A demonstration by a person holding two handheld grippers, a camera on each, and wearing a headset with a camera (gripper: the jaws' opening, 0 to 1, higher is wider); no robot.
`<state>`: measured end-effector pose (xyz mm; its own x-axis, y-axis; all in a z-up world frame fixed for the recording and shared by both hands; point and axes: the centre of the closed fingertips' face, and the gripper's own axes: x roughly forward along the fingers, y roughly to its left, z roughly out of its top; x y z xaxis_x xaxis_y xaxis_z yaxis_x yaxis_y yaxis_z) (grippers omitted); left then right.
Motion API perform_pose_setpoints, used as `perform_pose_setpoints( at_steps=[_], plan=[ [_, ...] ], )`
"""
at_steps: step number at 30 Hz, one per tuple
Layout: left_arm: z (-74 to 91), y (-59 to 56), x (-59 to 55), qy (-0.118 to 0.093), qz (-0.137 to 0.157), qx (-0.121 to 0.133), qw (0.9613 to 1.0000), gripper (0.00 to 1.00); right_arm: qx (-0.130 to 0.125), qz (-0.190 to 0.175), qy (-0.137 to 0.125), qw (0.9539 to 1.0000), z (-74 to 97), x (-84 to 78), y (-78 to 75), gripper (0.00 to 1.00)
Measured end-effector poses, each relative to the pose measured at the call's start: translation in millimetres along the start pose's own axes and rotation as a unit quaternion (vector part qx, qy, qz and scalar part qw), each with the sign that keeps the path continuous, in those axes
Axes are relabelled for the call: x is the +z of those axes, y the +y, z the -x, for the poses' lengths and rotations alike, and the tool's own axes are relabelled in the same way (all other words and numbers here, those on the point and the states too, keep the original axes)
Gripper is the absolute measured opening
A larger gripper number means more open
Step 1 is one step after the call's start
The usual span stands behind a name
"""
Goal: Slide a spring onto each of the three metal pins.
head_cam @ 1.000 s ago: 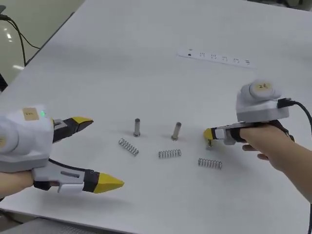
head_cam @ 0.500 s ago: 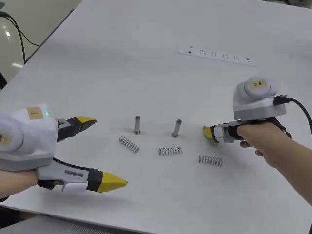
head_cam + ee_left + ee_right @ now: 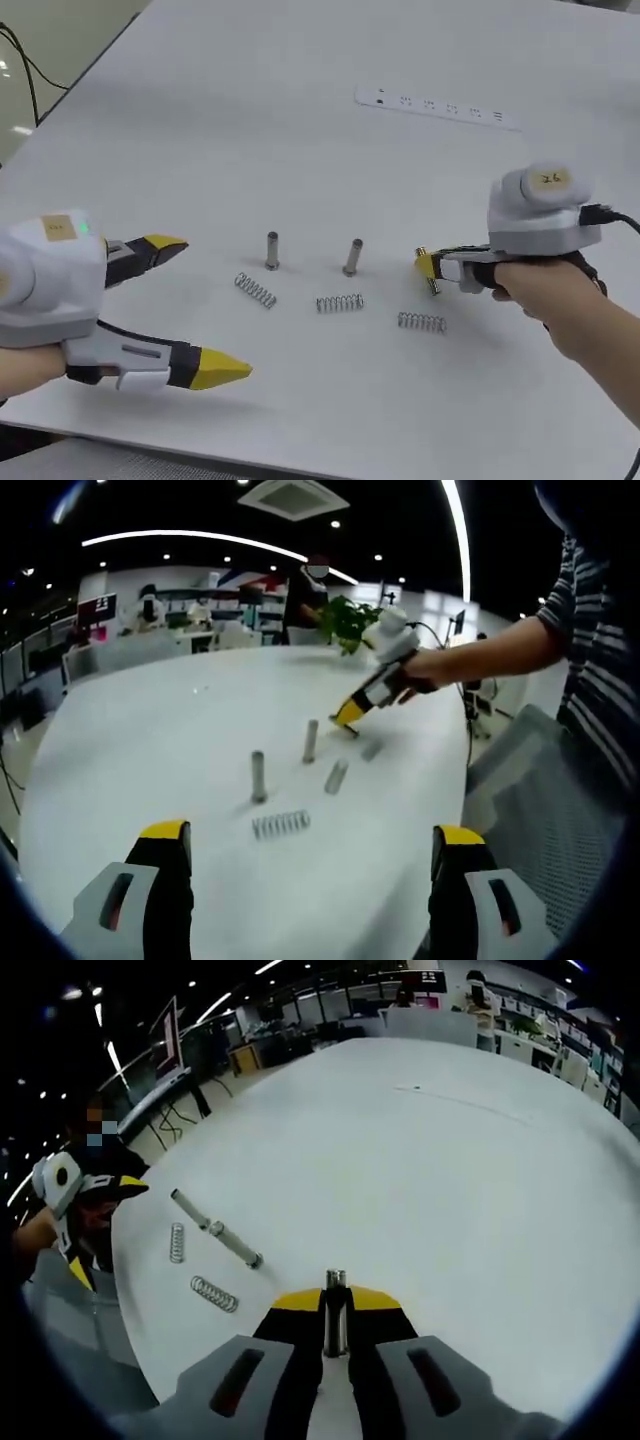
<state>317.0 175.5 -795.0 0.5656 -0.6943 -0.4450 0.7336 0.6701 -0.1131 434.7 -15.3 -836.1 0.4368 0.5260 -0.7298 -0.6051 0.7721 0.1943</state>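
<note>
Far to the left of the middle pin [image 3: 352,257], my left gripper [image 3: 220,307] hangs over the table [image 3: 300,150] with its jaws spread wide and nothing between them. Closer in, left of that pin, stands the left pin [image 3: 272,250], upright and bare, with the left spring [image 3: 255,290] lying loose just in front of it. The middle pin is upright and bare too, and the middle spring [image 3: 340,303] lies flat just in front of it. To its right and nearer me lies the right spring [image 3: 421,321], also loose. Right of the middle pin, my right gripper [image 3: 430,272] has its jaws pinched on the third pin [image 3: 335,1310], whose top pokes out past the yellow tips. So I judge that nothing is done: all three springs are left to fit, none on a pin. In the head view the tips cover most of the held pin, and I cannot tell whether its foot touches the table. Its lower shaft is buried between the jaws in the right gripper view.
</note>
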Motion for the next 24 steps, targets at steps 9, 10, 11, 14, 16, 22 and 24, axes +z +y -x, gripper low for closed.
perform_pose_setpoints(
  at_steps=[9,10,11,14,16,22,24],
  plan=[
    [-0.5,0.0,4.2,-0.002,-0.005,0.0,1.0,0.97,0.002,0.011,-0.028,0.9996,7.9,4.3,2.5,0.05],
    [-0.6,-0.4,4.3,-0.001,-0.005,-0.001,1.0,0.97,0.002,0.01,-0.028,0.9996,8.1,3.9,2.9,0.05],
    [-0.6,-0.8,4.4,-0.001,-0.005,-0.002,1.0,0.97,0.002,0.009,-0.03,0.9995,8.1,4.5,2.9,0.05],
    [-0.4,-1.4,5.0,0.0,-0.007,-0.002,1.0,0.97,0.0,0.019,-0.04,0.999,9.0,5.6,3.3,0.05],
    [1.1,-3.0,9.8,-0.009,-0.002,-0.004,1.0,0.97,-0.001,0.023,-0.045,0.9987,9.5,6.5,3.6,0.05],
    [3.7,0.2,13.4,-0.01,-0.007,-0.001,0.9999,0.97,-0.002,0.04,-0.048,0.998,9.0,7.4,3.9,0.05],
    [3.9,1.8,13.4,-0.012,-0.005,0.001,0.9999,0.97,-0.003,0.042,-0.049,0.9979,9.5,8.0,4.2,0.05]
  ],
)
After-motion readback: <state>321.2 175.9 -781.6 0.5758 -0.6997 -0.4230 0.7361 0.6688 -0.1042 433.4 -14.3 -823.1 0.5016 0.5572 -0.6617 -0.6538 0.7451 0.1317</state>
